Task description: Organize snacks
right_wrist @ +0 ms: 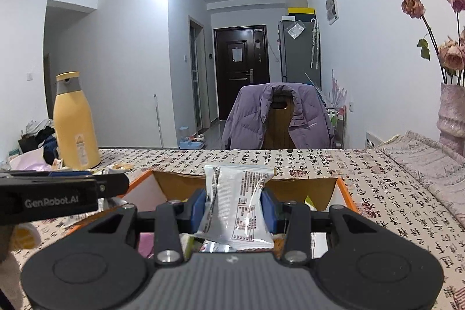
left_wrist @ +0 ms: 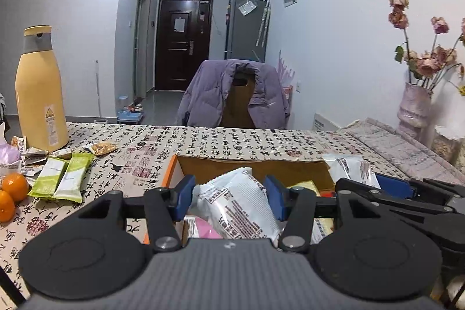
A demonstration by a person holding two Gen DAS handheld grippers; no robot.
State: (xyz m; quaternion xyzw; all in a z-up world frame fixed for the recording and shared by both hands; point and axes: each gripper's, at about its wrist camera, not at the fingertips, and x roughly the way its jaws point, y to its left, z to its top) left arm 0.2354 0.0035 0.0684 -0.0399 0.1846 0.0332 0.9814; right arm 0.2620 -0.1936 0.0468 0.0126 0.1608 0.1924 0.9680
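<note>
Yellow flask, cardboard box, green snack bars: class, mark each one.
yellow flask [left_wrist: 39,95], left wrist view, middle of its body
cardboard box [right_wrist: 331,188], right wrist view, inner back wall
green snack bars [left_wrist: 62,179], left wrist view, where the two wrappers meet

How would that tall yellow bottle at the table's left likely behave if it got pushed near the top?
The yellow bottle is tall and stands upright on a narrow base, so it would probably tip rather than slide. Its smooth rounded body suggests it would roll once down. The patterned tablecloth may add drag at the base.
</note>
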